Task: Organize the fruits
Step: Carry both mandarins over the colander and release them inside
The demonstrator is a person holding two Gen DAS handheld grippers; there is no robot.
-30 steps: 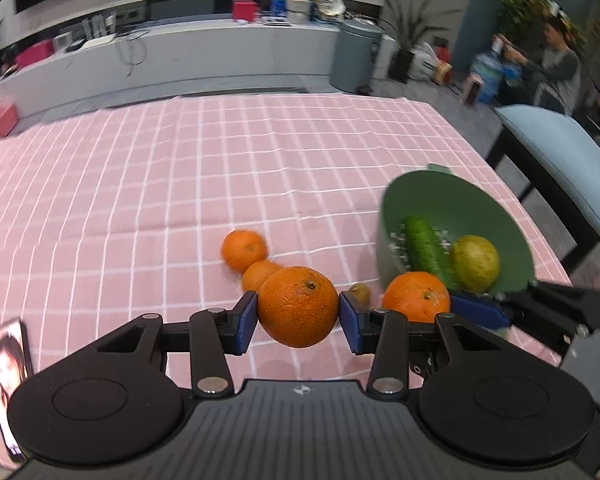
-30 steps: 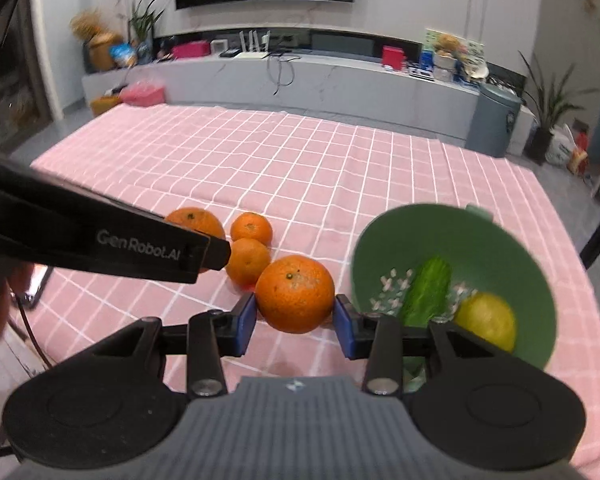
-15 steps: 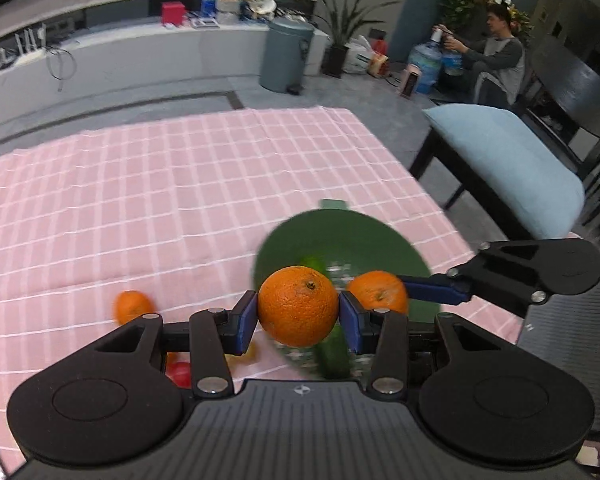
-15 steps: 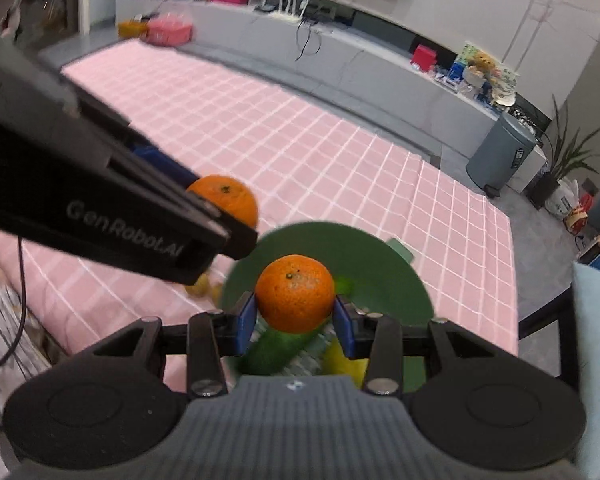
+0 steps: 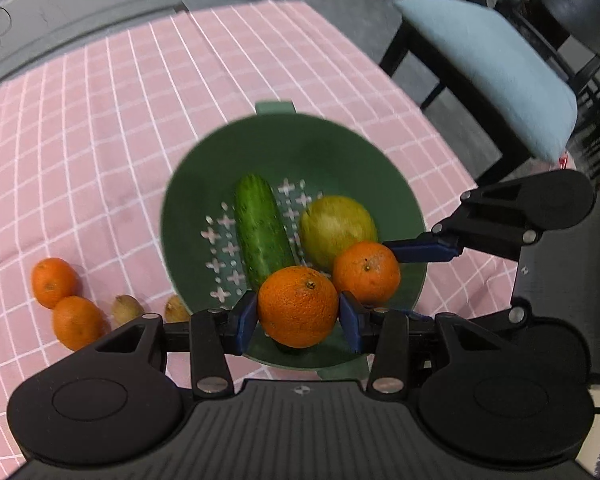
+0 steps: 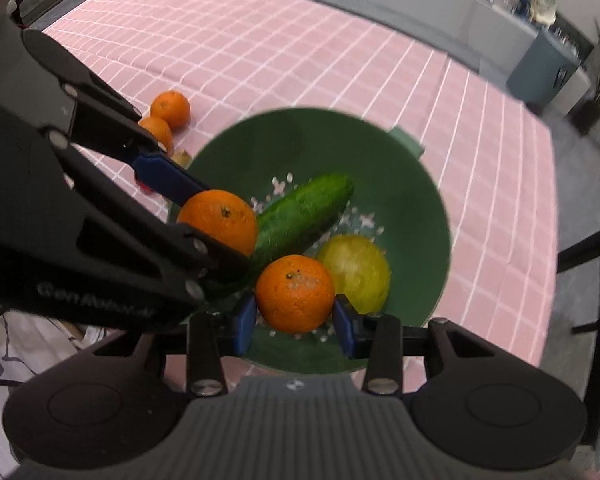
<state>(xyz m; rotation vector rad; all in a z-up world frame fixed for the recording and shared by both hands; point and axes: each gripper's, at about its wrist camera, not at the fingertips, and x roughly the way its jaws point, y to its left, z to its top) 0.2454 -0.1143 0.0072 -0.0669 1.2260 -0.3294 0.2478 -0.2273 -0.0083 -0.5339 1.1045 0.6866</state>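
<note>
My left gripper (image 5: pixel 299 316) is shut on a large orange (image 5: pixel 298 306) and holds it over the near rim of the green colander (image 5: pixel 284 140). My right gripper (image 6: pixel 295 318) is shut on a second orange (image 6: pixel 295 293), also over the colander (image 6: pixel 420 216). That orange also shows in the left wrist view (image 5: pixel 366 271), and the left one in the right wrist view (image 6: pixel 219 220). A cucumber (image 5: pixel 262 228) and a yellow-green fruit (image 5: pixel 338 226) lie inside the colander.
Two small oranges (image 5: pixel 54 282) (image 5: pixel 78 322) and two kiwis (image 5: pixel 126 310) (image 5: pixel 176 308) lie on the pink checked tablecloth (image 5: pixel 100 120) left of the colander. A chair with a light blue cushion (image 5: pixel 492 64) stands past the table's right edge.
Both grippers have carried their oranges from beside the loose fruit to above the colander and now tilt down into it. Both stay shut.
</note>
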